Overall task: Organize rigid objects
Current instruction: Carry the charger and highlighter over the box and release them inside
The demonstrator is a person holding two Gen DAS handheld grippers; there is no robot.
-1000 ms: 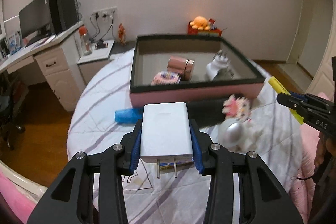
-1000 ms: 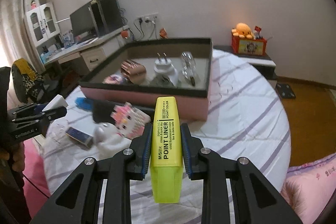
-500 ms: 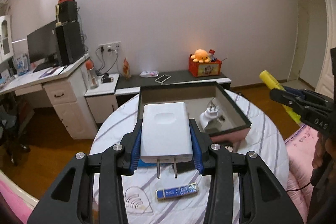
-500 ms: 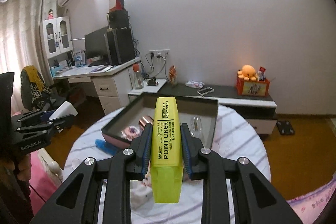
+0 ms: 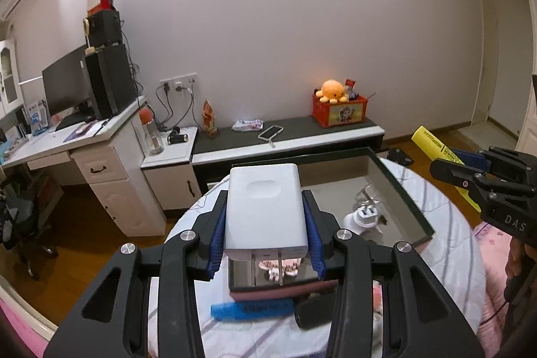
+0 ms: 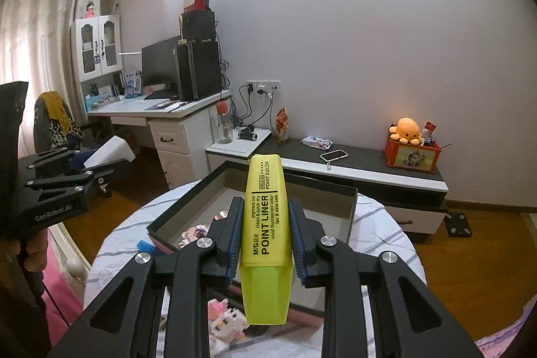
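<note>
Two items are in hand above the table: left gripper (image 5: 265, 245) pinching a charger (image 5: 265, 213), right gripper (image 6: 265, 244) pinching a highlighter (image 6: 265, 223). The box (image 5: 399, 190) already holds a plug (image 5: 364, 217); a blue marker (image 5: 251, 311) waits by its near edge.

Both wrist views high, angled down, sharing box (image 5: 399, 187)

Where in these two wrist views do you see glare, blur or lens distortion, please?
Left wrist view: sharp on the white charger, the blue marker on the table smeared, door frame bowed by the fisheye, corners black. Right wrist view: ceiling light blown out along the top, the yellow highlighter crisp, its print readable, the curtains washed out.
</note>
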